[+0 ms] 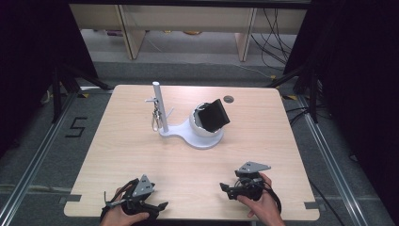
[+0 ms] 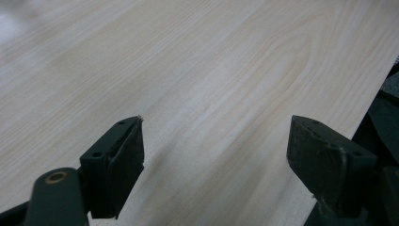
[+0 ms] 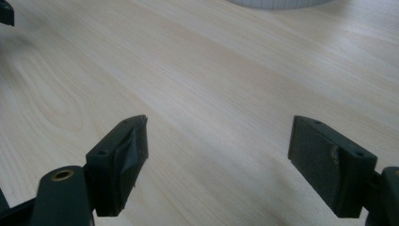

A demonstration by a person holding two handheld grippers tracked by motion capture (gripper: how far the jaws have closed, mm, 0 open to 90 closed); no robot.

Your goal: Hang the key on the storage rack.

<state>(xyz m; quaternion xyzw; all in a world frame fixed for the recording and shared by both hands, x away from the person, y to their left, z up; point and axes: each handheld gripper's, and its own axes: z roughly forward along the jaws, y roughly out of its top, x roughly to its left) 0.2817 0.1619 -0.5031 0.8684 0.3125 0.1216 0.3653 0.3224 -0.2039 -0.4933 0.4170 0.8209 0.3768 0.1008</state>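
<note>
A white stand [image 1: 188,134] sits at the middle of the wooden table [image 1: 141,160]. Its upright post [image 1: 160,106] carries a metal clip [image 1: 154,120] hanging from a side peg. On its round cup [image 1: 200,128] rests a tilted black block [image 1: 213,115]. My left gripper [image 1: 155,201] is at the near left edge, held in a hand. Its jaws stand wide apart over bare wood [image 2: 216,136], with nothing between them. My right gripper [image 1: 226,188] lies at the near right, jaws pointing left, also open and empty [image 3: 219,136]. The stand's white rim [image 3: 277,4] is ahead of it.
A small dark round hole [image 1: 228,99] is in the tabletop behind the stand. Beyond the far edge stand pale shelf legs [image 1: 129,37] and loose cables [image 1: 273,33]. Black stand legs [image 1: 61,80] flank the table, and dark curtains close both sides.
</note>
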